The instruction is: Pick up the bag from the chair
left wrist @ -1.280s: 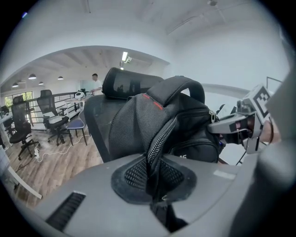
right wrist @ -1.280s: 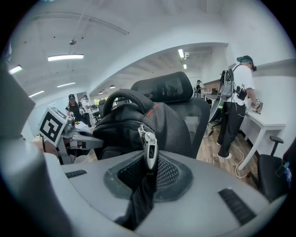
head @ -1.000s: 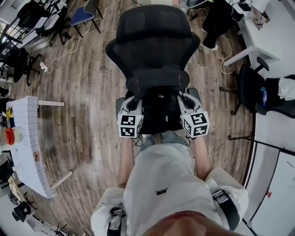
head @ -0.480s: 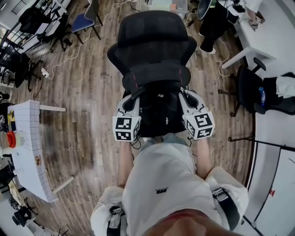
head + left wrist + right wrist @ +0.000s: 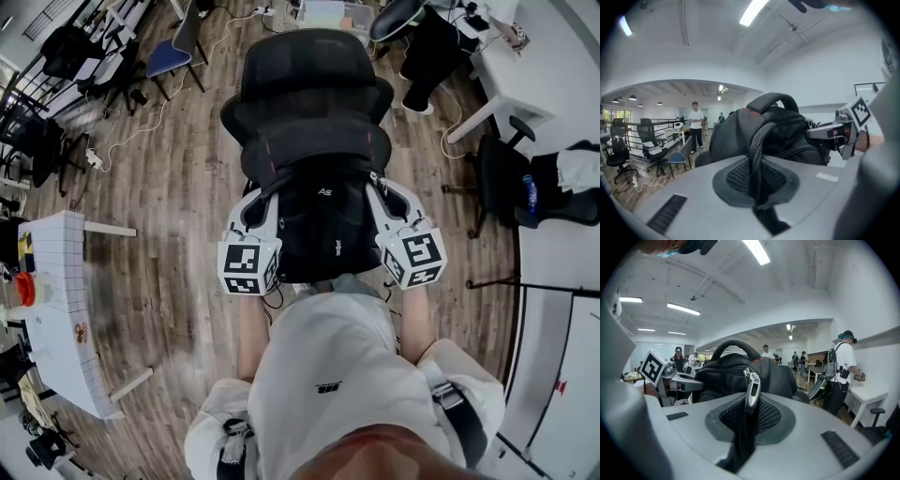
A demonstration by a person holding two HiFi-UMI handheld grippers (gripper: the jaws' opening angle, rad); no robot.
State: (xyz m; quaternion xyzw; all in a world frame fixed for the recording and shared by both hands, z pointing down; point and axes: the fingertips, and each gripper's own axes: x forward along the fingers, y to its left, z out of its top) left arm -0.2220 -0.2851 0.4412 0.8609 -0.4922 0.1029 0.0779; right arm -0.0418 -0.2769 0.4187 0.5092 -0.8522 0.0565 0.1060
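We've got both grippers clamped on the black bag (image 5: 323, 225) here. The left gripper (image 5: 267, 199) has its jaws pinched tight on a zippered strap edge on the bag's left side. The right gripper (image 5: 377, 192) is squeezed onto a strap on the right side, with a metal zipper pull (image 5: 751, 390) poking up right at the jaws. The bag sits upright between them, handle (image 5: 772, 99) on top, on the near side of the black chair (image 5: 309, 80). We can't tell if its bottom touches the chair.
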